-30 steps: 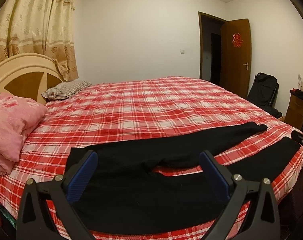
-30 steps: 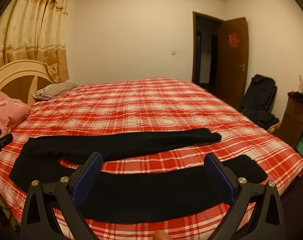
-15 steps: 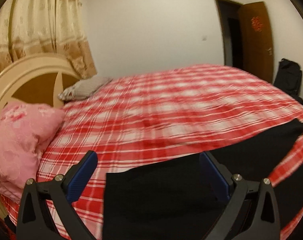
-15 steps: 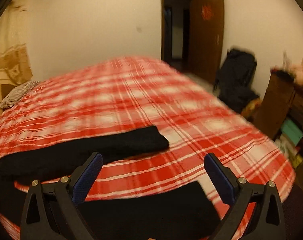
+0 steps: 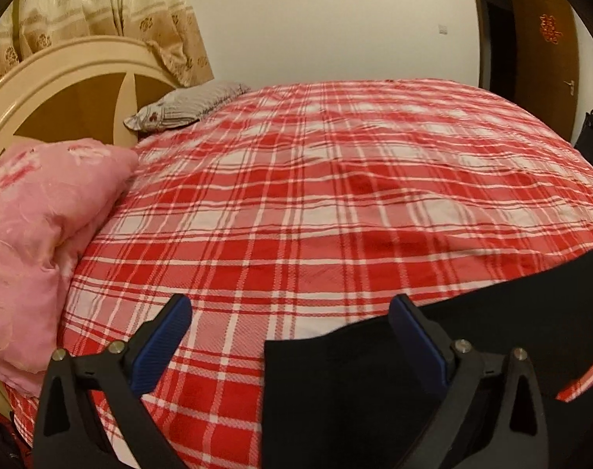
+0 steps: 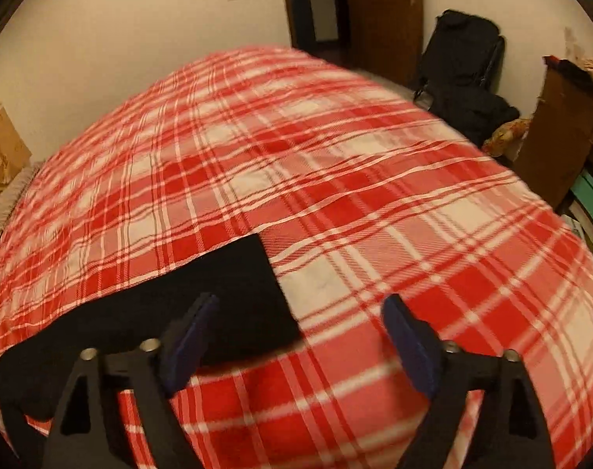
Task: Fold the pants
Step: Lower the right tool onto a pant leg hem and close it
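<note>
Black pants lie flat on the red plaid bed. In the left wrist view their waist end (image 5: 355, 383) fills the lower right, its corner between my fingers. My left gripper (image 5: 288, 336) is open and empty, just above that waist corner. In the right wrist view a leg cuff (image 6: 241, 297) lies at lower left. My right gripper (image 6: 296, 332) is open and empty, with its left finger (image 6: 190, 336) over the cuff and its right finger over bare bedspread.
A pink pillow (image 5: 34, 242) and a striped pillow (image 5: 187, 105) lie by the cream headboard (image 5: 61, 90). A black bag (image 6: 464, 70), a brown cabinet (image 6: 562, 129) and stacked books (image 6: 589, 211) stand beyond the bed's right side. The door (image 5: 546, 54) is at the far right.
Both grippers have moved apart and lower toward the bed: the left swung toward the waist end, the right toward the leg cuff. Both stayed open.
</note>
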`<action>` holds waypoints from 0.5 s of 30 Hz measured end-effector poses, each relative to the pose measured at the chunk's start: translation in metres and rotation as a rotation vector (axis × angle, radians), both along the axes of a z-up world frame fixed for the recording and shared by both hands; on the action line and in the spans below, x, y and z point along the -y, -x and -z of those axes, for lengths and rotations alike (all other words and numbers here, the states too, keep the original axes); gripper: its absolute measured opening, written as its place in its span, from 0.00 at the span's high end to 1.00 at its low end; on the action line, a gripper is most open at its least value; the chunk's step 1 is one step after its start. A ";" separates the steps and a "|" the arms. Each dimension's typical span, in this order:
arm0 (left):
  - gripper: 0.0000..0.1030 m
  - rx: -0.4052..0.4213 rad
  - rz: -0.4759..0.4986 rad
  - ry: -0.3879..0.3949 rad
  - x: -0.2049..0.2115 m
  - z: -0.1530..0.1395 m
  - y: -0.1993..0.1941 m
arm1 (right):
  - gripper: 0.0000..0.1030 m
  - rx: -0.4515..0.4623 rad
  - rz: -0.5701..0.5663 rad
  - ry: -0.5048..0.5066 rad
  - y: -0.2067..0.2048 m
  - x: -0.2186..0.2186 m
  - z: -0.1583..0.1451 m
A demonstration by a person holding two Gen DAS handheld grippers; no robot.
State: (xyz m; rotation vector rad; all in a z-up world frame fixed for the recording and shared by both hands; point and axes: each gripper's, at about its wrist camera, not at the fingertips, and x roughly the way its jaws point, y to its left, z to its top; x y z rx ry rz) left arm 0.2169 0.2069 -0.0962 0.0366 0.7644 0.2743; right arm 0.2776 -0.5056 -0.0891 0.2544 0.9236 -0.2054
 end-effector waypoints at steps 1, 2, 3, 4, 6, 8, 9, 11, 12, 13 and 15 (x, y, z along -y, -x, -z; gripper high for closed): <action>0.05 -0.008 0.000 0.018 -0.004 0.002 -0.002 | 0.19 -0.010 -0.013 -0.002 -0.007 -0.002 0.004; 0.05 -0.015 0.000 0.033 -0.008 0.004 -0.005 | 0.19 -0.018 -0.022 0.001 -0.013 -0.004 0.006; 0.06 -0.024 -0.004 0.044 -0.012 0.007 -0.006 | 0.19 -0.031 -0.032 0.005 -0.019 -0.005 0.009; 0.06 -0.028 -0.007 0.049 -0.016 0.009 -0.008 | 0.19 -0.042 -0.039 0.010 -0.025 -0.007 0.012; 0.13 -0.045 -0.006 0.076 -0.025 0.013 -0.011 | 0.19 -0.053 -0.045 0.013 -0.036 -0.007 0.018; 0.15 -0.054 -0.006 0.100 -0.032 0.015 -0.010 | 0.19 -0.060 -0.044 0.011 -0.043 -0.005 0.024; 0.15 -0.055 -0.004 0.109 -0.036 0.016 -0.010 | 0.19 -0.064 -0.041 0.007 -0.047 -0.004 0.027; 0.18 -0.055 0.007 0.122 -0.041 0.018 -0.010 | 0.19 -0.065 -0.039 0.002 -0.051 -0.003 0.032; 0.22 -0.063 0.012 0.136 -0.044 0.020 -0.010 | 0.19 -0.067 -0.042 0.002 -0.054 -0.004 0.035; 0.23 -0.071 0.017 0.156 -0.046 0.023 -0.012 | 0.19 -0.069 -0.047 0.002 -0.055 -0.005 0.037; 0.31 -0.082 0.047 0.216 -0.048 0.030 -0.013 | 0.19 -0.074 -0.061 -0.002 -0.059 -0.008 0.040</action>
